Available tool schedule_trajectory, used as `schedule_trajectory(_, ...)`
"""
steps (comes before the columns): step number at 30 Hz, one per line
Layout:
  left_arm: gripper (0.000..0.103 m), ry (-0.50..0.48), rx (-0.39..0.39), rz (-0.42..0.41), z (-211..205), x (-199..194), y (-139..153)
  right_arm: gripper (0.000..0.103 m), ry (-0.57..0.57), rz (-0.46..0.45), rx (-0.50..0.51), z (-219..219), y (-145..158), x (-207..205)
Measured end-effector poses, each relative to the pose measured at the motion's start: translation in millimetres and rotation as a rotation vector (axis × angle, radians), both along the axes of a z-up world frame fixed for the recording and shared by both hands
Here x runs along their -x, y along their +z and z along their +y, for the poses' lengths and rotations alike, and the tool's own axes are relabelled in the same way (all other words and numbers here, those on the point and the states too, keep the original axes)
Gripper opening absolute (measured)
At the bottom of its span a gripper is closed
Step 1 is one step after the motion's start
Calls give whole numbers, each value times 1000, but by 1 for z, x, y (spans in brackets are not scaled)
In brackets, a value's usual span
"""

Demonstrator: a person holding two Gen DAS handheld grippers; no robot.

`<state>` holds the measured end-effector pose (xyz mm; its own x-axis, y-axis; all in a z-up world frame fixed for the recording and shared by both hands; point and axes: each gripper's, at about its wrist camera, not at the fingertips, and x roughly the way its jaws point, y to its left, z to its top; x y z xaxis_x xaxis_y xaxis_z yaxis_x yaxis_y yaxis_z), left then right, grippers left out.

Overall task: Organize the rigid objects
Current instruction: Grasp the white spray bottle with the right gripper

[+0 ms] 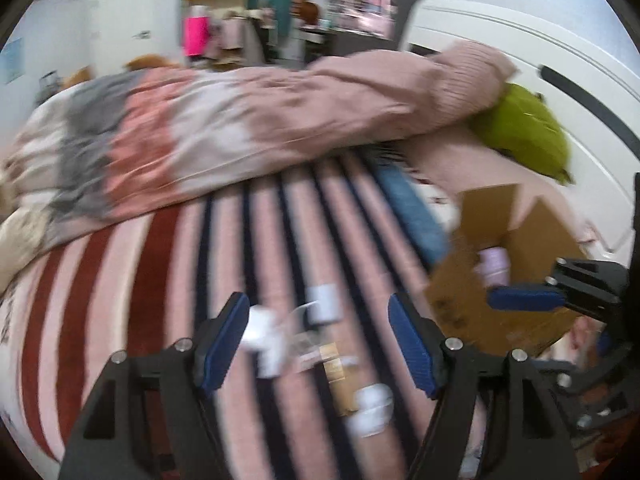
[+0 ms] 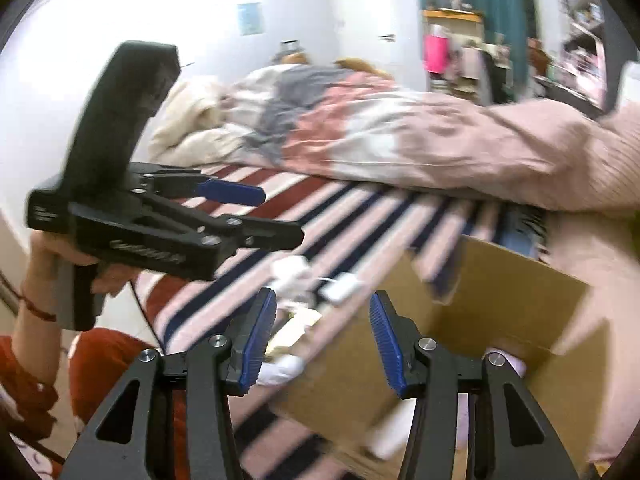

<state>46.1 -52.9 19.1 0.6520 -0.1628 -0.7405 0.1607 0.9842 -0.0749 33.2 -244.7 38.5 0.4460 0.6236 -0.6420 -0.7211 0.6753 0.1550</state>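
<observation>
Both views are blurred and look across a bed covered by a striped blanket (image 1: pixel 120 300).

In the left wrist view, a rumpled quilt (image 1: pixel 180 140) fills the upper left. At lower centre, the left gripper (image 1: pixel 318 340) has its jaws spread wide and holds nothing. Between and just beyond its fingers lie the small items to be tidied: a white plug-like piece (image 1: pixel 262 336), a small white block (image 1: pixel 324 302), clear wrapping, a tan packet (image 1: pixel 336 372) and a white cap-shaped thing (image 1: pixel 370 408). At right sits an open cardboard box (image 1: pixel 500 280) with a pale lilac bottle (image 1: pixel 496 266) inside.

In the right wrist view, the left tool shows at left. The right gripper (image 2: pixel 322 344), at lower centre, is also spread and empty, hovering over the near edge of the box.

Judged risks: the items lie close together on soft fabric, so closing may pinch blanket or wrapping, or nudge a neighbour away. The two tools are near and could collide.
</observation>
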Motion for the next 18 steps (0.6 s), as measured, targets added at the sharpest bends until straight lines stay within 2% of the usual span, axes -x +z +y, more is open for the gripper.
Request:
schedule_trajectory(3,69,57,-9,1,38,7,-27,45,70,42,28,43,-21,5)
schedule_trajectory(7,69,104,81,23,84,5,-65,45,107,108,89,94,-58,-5)
schedule_trajectory(10,69,99,151,67,102,2,-87,45,95,111,163,122,-90,-19)
schedule_trajectory(14,71,137,106,74,108,3,-95,46,86,102,231,147,-126,-43)
schedule_trajectory(15,73,147,110,71,110,3,-95,48,86,71,260,152,-132,-49)
schedule_trajectory(17,78,165,115,76,114,4,-98,68,90,22,298,157,-136,-54)
schedule_trajectory(18,78,171,114,78,115,4,-100,71,95,-7,325,160,-138,-57)
